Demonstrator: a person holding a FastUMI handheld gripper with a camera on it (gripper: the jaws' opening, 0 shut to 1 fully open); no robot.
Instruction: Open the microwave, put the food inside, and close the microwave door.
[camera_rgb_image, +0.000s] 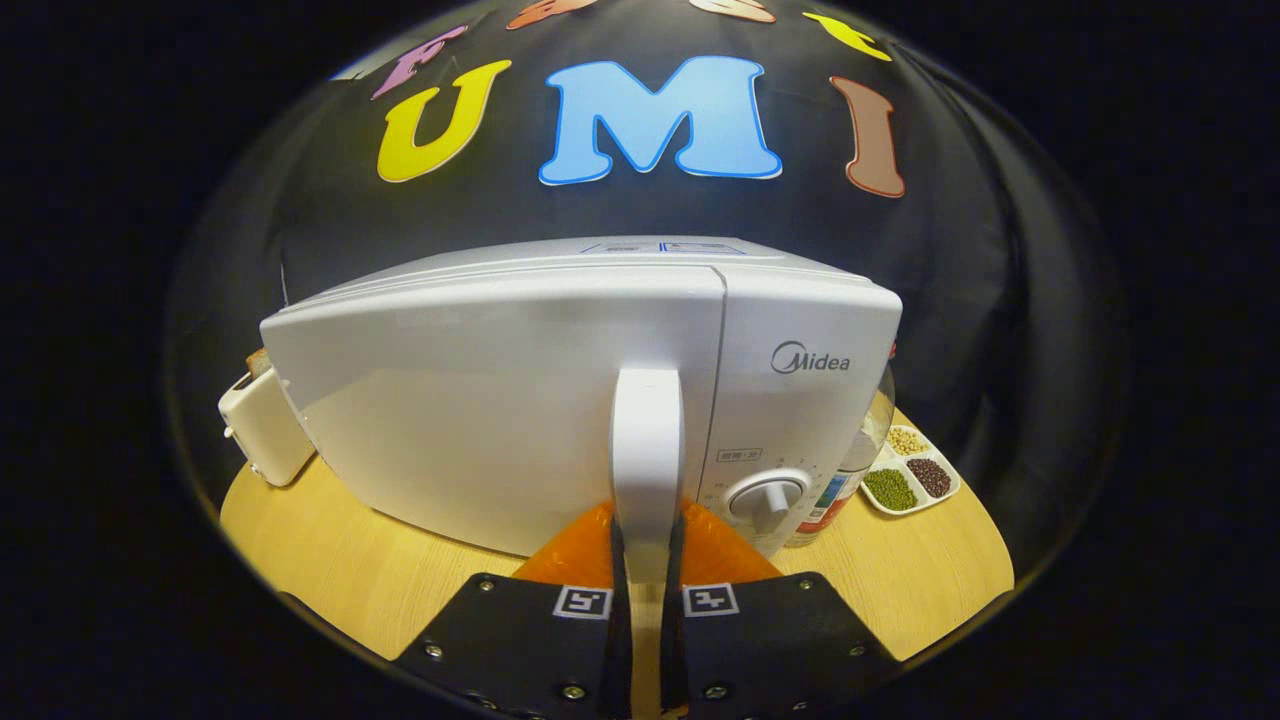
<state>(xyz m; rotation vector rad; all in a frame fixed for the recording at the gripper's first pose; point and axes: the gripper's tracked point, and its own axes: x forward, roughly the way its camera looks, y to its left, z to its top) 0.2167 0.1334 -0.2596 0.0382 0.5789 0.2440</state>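
**Gripper clamped on microwave door handle**

Gripper (646, 565) at 6 o'clock, both fingers pressed on the lower end of the vertical door handle (647, 450). Round wooden table (340, 560) beneath, black cloth wall behind. Microwave (560, 400): white, door shut, knob (765, 497) just right of the handle. At 3 o'clock beside it, a bottle (850, 470), then a divided tray (915, 472) of beans. At 9 o'clock, a toaster (262, 425).
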